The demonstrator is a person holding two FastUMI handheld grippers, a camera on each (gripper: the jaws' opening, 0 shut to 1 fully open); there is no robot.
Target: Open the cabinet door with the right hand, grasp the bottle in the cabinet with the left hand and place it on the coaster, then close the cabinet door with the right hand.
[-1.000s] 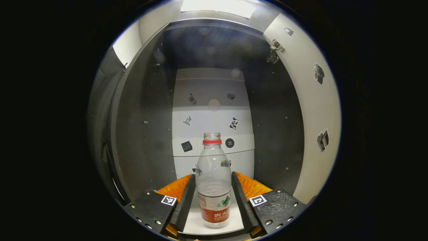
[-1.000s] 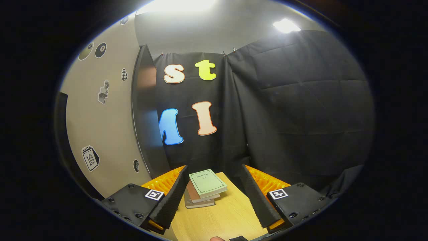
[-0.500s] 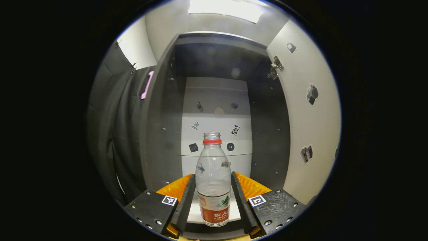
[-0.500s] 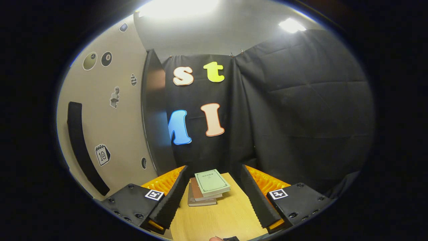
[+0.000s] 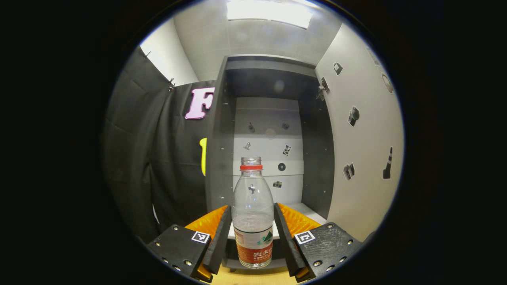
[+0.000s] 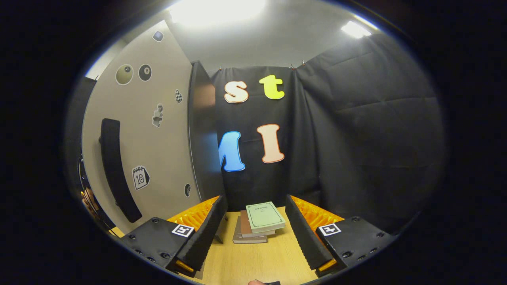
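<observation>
A clear plastic bottle (image 5: 252,215) with a red neck ring, no cap and a red label stands upright between the fingers of my left gripper (image 5: 252,233), which is shut on its lower body. It is held out in front of the dark open cabinet (image 5: 269,130), just above the wooden tabletop (image 5: 253,277). The cabinet's pale door (image 5: 360,146) hangs open on the right of the left gripper view. In the right gripper view my right gripper (image 6: 255,233) stands open with nothing between its fingers, beside the outer face of the door (image 6: 158,134) and its long dark handle (image 6: 115,170).
A small stack of books (image 6: 257,223) lies on the wooden table (image 6: 257,261) ahead of the right gripper. Black cloth walls stand behind it and left of the cabinet. Stickers dot the cabinet's white back panel (image 5: 269,150) and the door.
My left gripper has drawn back out of the cabinet with the bottle in it; the cabinet now looks farther off. The right gripper has pulled away from the door, bringing the handle into sight.
</observation>
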